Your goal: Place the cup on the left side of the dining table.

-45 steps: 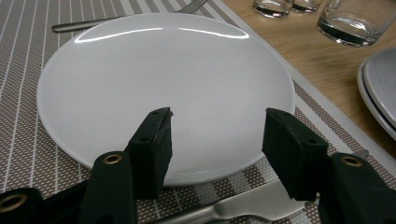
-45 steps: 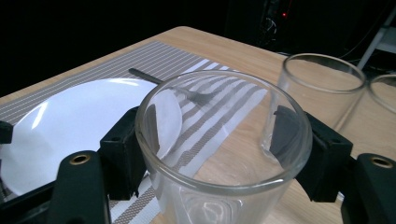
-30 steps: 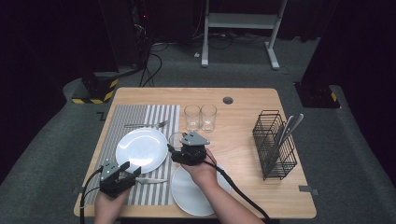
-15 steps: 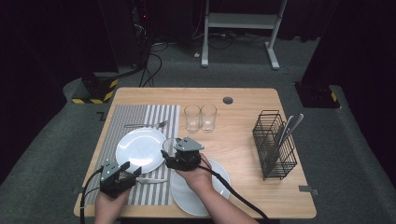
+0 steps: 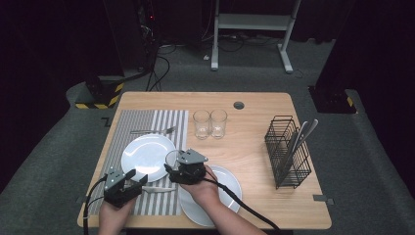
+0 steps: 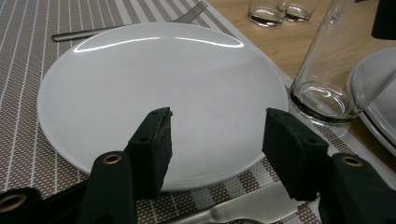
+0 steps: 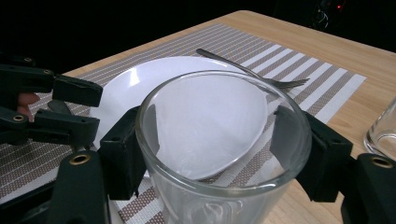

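My right gripper (image 5: 182, 169) (image 7: 210, 140) is shut on a clear drinking glass (image 5: 172, 157) (image 7: 224, 140), one jaw on each side below the rim. The glass (image 6: 327, 79) is slightly tilted, its base at the striped placemat's (image 5: 129, 125) right edge, beside a white plate (image 5: 148, 156) (image 6: 159, 88) (image 7: 135, 84). My left gripper (image 5: 125, 185) (image 6: 217, 126) is open at the plate's near edge with nothing between its jaws. A knife (image 5: 157, 188) (image 6: 247, 210) lies just under it.
A fork (image 5: 152, 130) (image 6: 126, 28) (image 7: 252, 70) lies behind the plate. Two more glasses (image 5: 209, 124) (image 6: 275, 11) stand mid-table. A second white plate (image 5: 222, 198) (image 6: 378, 93) lies under my right hand. A black wire rack (image 5: 288, 152) with cutlery stands at the right.
My right gripper has carried the glass left and a little nearer, from beside the second plate to the placemat's right edge. The left gripper has stayed put.
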### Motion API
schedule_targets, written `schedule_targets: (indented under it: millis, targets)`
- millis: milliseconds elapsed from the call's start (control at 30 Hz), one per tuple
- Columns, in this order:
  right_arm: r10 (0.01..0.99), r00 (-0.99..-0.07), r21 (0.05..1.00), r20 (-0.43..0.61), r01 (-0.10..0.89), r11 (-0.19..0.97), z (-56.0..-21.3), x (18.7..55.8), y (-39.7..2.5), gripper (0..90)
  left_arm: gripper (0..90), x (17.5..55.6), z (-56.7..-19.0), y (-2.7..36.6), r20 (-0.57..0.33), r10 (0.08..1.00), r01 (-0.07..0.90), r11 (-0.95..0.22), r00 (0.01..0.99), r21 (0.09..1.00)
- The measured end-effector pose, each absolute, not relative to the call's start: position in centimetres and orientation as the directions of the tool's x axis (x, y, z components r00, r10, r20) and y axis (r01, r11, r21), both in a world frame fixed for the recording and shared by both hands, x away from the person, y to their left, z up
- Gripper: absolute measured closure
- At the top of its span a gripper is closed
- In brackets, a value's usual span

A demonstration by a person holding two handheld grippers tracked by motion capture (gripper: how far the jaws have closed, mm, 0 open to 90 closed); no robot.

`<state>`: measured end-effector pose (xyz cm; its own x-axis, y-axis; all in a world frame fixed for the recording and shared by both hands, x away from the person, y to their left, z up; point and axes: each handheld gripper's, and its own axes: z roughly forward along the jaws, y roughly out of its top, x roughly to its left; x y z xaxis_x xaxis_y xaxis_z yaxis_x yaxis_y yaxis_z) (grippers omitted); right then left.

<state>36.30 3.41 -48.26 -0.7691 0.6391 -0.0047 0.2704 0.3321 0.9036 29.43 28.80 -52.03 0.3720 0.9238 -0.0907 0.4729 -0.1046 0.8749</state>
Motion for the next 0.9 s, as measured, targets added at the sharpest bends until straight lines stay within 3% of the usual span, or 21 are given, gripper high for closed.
schedule_targets:
  millis: [900]
  targets:
    - [0.609, -0.793, 0.898, -0.005, 0.263, 0.352, -48.8, 35.6, 4.5, 28.9, 42.5, 29.5, -52.0, 28.8, -0.089, 0.923, 0.475, -0.109, 0.375, 0.873]
